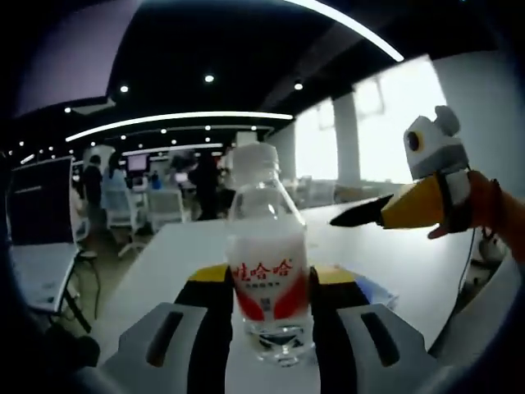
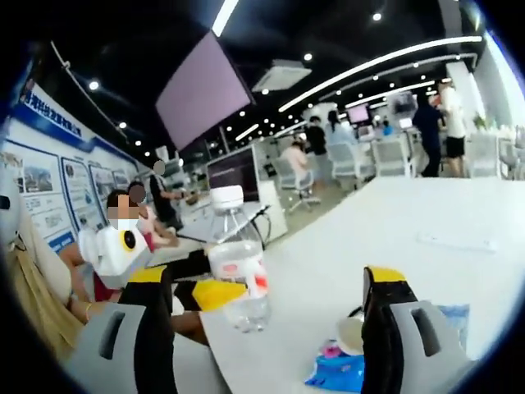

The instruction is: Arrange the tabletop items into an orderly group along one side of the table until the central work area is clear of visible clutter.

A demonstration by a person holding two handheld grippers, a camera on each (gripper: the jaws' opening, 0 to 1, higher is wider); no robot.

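My left tongs [image 1: 271, 328] grip the water bottle [image 1: 267, 263] by its label, one jaw on each side. The bottle stands upright, its long axis vertical, base just over the white table [image 1: 164, 254]. My right tongs [image 2: 267, 328] are spread wide and hold nothing; the blue packet [image 2: 344, 369] lies on the table between their jaws, low and close. So the left carries the bottle, and the right is nearer the packet.

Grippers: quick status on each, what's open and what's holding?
Left gripper: shut on the water bottle.
Right gripper: open, holding nothing.
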